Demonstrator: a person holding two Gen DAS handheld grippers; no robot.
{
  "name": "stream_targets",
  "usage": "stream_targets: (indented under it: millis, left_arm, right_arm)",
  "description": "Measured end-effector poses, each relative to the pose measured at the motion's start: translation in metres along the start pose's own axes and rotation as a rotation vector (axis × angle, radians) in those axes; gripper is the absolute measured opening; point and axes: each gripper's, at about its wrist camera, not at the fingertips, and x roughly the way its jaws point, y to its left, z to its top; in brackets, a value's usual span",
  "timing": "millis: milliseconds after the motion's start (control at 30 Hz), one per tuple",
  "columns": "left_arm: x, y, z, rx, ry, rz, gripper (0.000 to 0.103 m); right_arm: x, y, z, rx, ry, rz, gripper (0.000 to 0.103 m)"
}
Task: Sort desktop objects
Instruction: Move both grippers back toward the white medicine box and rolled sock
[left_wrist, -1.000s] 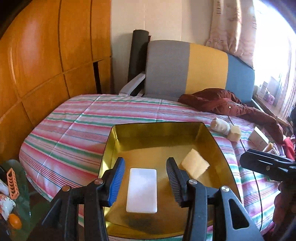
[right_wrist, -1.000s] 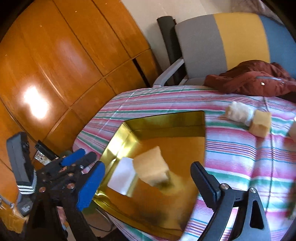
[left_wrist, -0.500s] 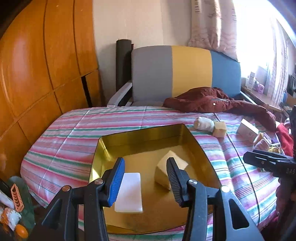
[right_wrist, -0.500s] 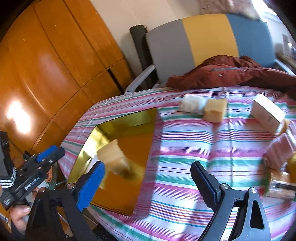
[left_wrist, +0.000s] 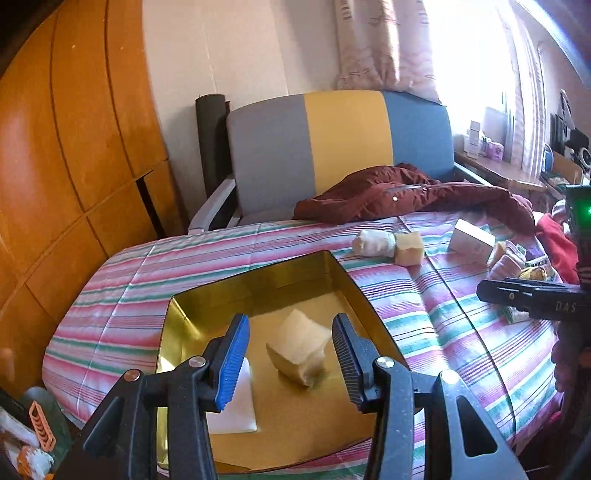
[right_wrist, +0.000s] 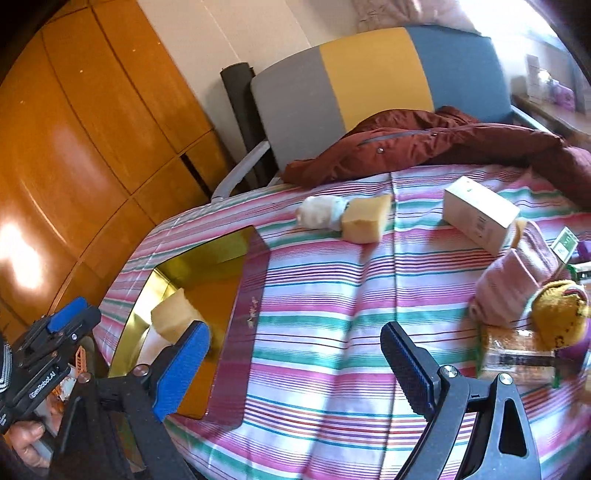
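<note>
A gold metal tray sits on the striped tablecloth and holds a yellow sponge and a flat white block. My left gripper is open and empty, held above the tray's near side. My right gripper is open and empty over the cloth right of the tray; the sponge shows by its left finger. A second sponge and a white roll lie further back on the cloth.
A white box, pink socks, a yellow knitted item and a clear packet lie at the right. A dark red jacket drapes over the table's far edge before a grey-yellow-blue chair. Wooden panelling lines the left.
The sponge dropped from my right gripper and settled in the tray. My right gripper swung right, away from the tray over the cloth. My left gripper pulled back and tilted up.
</note>
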Motion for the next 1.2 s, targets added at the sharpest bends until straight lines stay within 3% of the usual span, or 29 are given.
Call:
stream_targets:
  millis: [733,800,1200]
  left_arm:
    - [0.015,-0.039,0.011,0.098,0.012,-0.029,0.047]
    - [0.019,-0.042,0.012,0.103,0.018,-0.036,0.047]
    - [0.062,-0.063,0.026,0.031,0.126,-0.220,0.047]
  right_arm:
    - [-0.015,-0.048,0.023,0.012,-0.034,-0.104,0.094]
    - [-0.016,-0.054,0.028,0.005,-0.037,-0.116,0.099]
    - [-0.012,-0.120,0.083,-0.014,-0.053,-0.253,0.100]
